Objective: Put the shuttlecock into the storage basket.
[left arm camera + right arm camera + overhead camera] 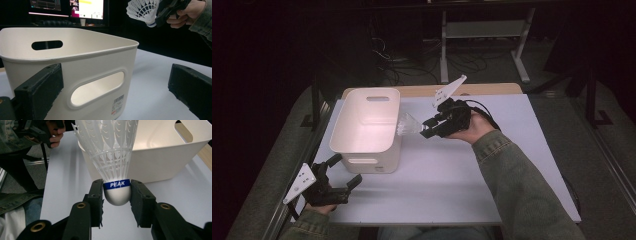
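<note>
So there's one shuttlecock, one white bin and two grippers on the table, and as far as I can see into the bin it's got nothing in it. The right gripper pinches the shuttlecock's cork, holding it in the air just beside the bin's right rim, long axis roughly level with the skirt pointing at the bin. The left gripper sits at the bin's near corner, jaws wide and holding nothing.

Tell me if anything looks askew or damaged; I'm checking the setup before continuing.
Nothing stands out. The white bin sits upright on the table, and the shuttlecock looks intact, clamped by its base in the right tool. The left tool rests open beside the bin.
</note>
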### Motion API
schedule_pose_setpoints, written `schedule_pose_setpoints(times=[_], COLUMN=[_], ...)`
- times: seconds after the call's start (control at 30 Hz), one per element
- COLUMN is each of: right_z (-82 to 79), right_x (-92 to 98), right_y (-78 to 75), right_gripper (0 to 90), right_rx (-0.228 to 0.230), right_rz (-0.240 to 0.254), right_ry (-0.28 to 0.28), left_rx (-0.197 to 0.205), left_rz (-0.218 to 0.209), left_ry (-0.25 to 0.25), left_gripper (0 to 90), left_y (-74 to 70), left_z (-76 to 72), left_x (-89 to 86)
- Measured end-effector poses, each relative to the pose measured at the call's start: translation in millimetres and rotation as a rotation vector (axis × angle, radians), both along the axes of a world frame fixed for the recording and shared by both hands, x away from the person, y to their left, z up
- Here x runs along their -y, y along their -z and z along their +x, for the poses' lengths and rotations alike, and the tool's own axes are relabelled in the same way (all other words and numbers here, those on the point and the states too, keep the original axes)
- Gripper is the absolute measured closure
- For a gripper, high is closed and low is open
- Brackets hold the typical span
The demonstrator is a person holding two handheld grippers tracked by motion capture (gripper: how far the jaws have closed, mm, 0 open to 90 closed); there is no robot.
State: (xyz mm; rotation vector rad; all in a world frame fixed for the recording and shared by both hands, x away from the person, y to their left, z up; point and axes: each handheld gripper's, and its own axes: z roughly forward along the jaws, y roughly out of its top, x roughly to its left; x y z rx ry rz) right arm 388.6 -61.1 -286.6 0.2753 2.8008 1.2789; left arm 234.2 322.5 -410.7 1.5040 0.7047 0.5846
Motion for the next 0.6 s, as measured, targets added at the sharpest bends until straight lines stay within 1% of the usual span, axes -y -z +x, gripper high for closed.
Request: schedule_pose_setpoints(times=[0.03,0.07,0.13,0.17,0.2,0.23,0.27,0.43,0.5,0.53,0.57,0.6], right_z=[-0.4,0.7,-0.2,0.8,-0.3,0.3,0.5,0.3,1.7,1.2,1.5,2.7], right_x=[-1.3,-2.2,-4.2,-5.3,-6.4,-7.3,-8.0,-11.1,-12.9,-14.1,-15.4,-16.5], right_y=[-0.4,-0.3,-1.7,-1.5,-2.4,-2.3,-2.6,-5.3,-5.4,-6.0,-6.2,-5.9], right_gripper=[62.8,62.8,62.8,62.8,62.8,62.8,62.8,62.8,62.7,62.7,62.7,62.7], right_rx=[-0.002,0.007,-0.001,0.008,0.000,0.015,0.011,0.009,0.017,0.005,0.005,0.012], right_rz=[0.000,0.003,0.009,0.010,0.007,0.007,0.009,0.014,0.012,0.009,0.012,0.017], right_ry=[0.001,-0.009,-0.003,-0.012,-0.005,-0.009,-0.013,-0.005,-0.016,-0.009,-0.009,-0.014], left_rx=[0.000,0.000,-0.001,-0.002,-0.002,-0.002,-0.001,-0.002,0.000,-0.001,-0.001,-0.001], left_rz=[0.001,0.000,0.002,0.007,0.016,0.007,-0.002,-0.004,-0.004,-0.005,-0.003,-0.004], left_ry=[0.000,0.001,0.004,0.003,0.002,0.003,0.002,0.000,-0.001,-0.001,-0.001,-0.001], left_gripper=[0.0,0.0,0.0,0.0,0.0,0.0,0.0,0.0,0.0,0.0,0.0,0.0], left_y=[-0.1,0.0,0.0,-0.1,-0.2,-0.2,-0.2,-0.3,-0.2,-0.2,-0.3,-0.3], left_z=[-0.1,0.0,0.0,-0.2,-0.3,-0.3,-0.2,-0.1,0.1,0.0,-0.1,-0.1], left_x=[-0.1,0.0,0.1,0.0,-0.6,-0.1,0.2,0.0,-0.1,-0.1,-0.2,-0.1])
